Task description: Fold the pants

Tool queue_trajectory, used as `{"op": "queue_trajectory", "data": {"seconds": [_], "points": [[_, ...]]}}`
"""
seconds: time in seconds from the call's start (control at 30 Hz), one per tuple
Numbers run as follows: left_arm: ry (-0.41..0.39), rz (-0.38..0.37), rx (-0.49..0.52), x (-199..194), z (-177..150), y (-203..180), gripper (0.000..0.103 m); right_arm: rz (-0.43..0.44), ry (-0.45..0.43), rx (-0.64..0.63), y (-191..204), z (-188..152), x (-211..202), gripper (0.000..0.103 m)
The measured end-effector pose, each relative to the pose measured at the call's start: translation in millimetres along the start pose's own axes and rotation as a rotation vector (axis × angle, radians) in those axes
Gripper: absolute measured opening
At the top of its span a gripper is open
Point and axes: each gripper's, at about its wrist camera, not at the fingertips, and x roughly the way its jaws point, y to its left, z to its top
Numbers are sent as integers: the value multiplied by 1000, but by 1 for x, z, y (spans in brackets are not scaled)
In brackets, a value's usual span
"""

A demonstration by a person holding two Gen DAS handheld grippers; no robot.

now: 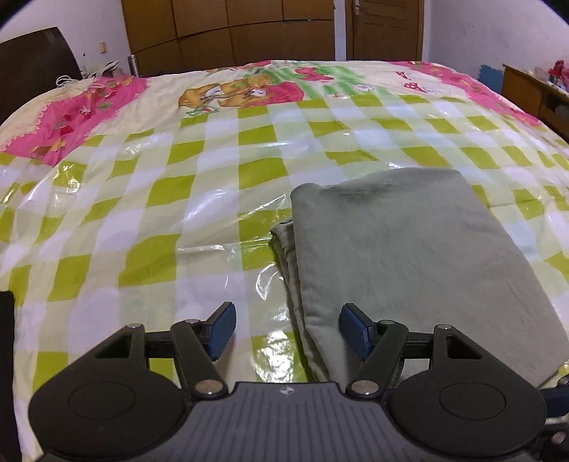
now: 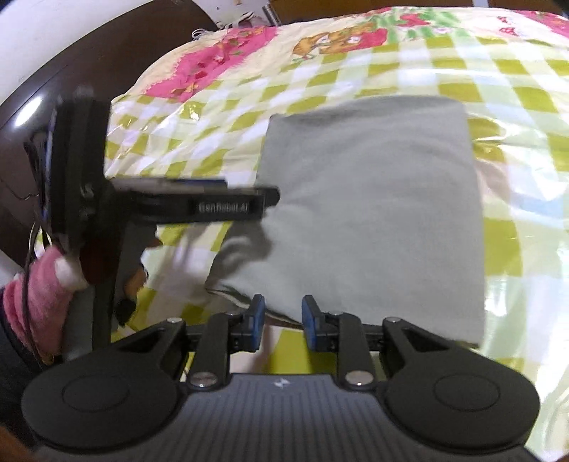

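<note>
The grey-green pants (image 1: 409, 256) lie folded into a compact rectangle on the checked bed cover; they also show in the right wrist view (image 2: 373, 206). My left gripper (image 1: 287, 327) is open and empty, with its jaws straddling the near left edge of the bundle. In the right wrist view the left gripper (image 2: 249, 202) shows from the side at the bundle's left edge, held by a hand in a pink sleeve (image 2: 39, 284). My right gripper (image 2: 282, 316) is open with a narrow gap, empty, at the bundle's near edge.
A glossy green-and-white checked sheet (image 1: 177, 213) covers the bed over a pink cartoon quilt (image 1: 78, 117). A dark headboard (image 1: 32, 67) stands at the left, a wooden wardrobe (image 1: 227, 32) and door behind, a wooden shelf (image 1: 533, 92) at the right.
</note>
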Motion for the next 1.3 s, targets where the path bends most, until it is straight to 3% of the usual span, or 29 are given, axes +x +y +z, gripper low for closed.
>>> {"op": "queue_trajectory", "data": {"seconds": [0.37,1.03,1.3], "points": [[-17,-38,12,-34,-24,-10,78,-79,-50,38,3,-9,-18,25],[23,-62,18,-45,-48,-19,78,-130,-95,73,-7,-25,-43,25],[-44,-115,-20,-60,-38,-7,78,-159,-117,128,-28,-17,-44,26]]}}
